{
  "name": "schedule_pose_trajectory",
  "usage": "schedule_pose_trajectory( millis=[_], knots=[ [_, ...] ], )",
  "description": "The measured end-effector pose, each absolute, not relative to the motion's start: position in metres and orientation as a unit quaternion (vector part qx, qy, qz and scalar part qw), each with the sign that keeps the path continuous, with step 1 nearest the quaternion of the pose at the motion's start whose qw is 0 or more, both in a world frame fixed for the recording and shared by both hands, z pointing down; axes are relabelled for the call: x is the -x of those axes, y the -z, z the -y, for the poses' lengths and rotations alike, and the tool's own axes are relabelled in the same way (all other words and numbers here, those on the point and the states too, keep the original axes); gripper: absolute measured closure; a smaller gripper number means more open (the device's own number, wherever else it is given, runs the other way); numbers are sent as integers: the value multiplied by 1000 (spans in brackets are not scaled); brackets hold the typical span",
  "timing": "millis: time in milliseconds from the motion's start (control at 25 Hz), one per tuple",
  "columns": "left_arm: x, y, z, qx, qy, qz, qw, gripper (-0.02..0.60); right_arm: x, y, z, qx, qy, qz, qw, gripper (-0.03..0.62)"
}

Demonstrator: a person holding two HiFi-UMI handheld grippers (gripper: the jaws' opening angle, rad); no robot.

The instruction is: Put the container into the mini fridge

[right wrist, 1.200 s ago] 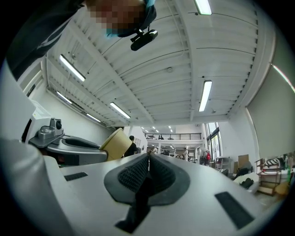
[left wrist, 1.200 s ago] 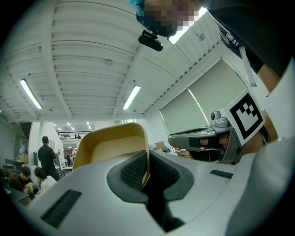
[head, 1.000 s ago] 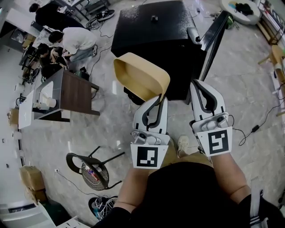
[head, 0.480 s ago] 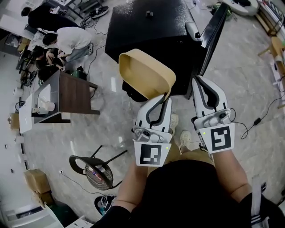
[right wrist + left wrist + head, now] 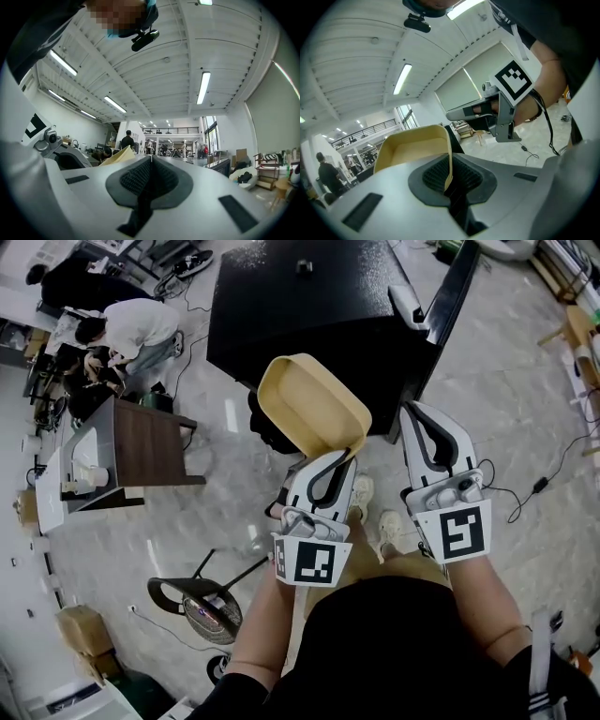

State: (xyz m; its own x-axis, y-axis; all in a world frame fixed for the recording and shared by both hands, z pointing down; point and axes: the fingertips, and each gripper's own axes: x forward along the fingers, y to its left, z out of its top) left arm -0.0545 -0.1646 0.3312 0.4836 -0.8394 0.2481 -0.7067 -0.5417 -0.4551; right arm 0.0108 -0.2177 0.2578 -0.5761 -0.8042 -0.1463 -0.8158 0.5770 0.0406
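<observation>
Left gripper (image 5: 339, 457) is pinching tan container (image 5: 309, 407) rim mid-frame; right gripper (image 5: 415, 412) is hovering pressed together beside it, below mini fridge (image 5: 300, 310).

Container (image 5: 314, 409) matt tan plastic; mini fridge (image 5: 309, 315) black, slight sheen; floor (image 5: 525, 409) glossy, stone-look.

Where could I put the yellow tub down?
The fridge top is mostly bare, bar one small thing near its far edge. Bare floor lies between it and the brown table. Crowded: people beyond the table, cable right of the fridge door.
</observation>
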Motion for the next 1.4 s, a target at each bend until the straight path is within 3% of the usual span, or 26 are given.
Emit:
schedule_pose_trajectory(
  millis=[240, 680, 1400],
  knots=[
    [56, -375, 184, 863, 290, -394, 124, 549, -16, -279, 236, 462, -45, -885, 28, 557],
    [34, -449, 224, 890, 356, -272, 87, 549, -31, -297, 272, 503, -7, -863, 43, 557],
    [40, -544, 311, 895, 409, -169, 56, 549, -9, -338, 325, 518, 26, -855, 2, 557]
  ],
)
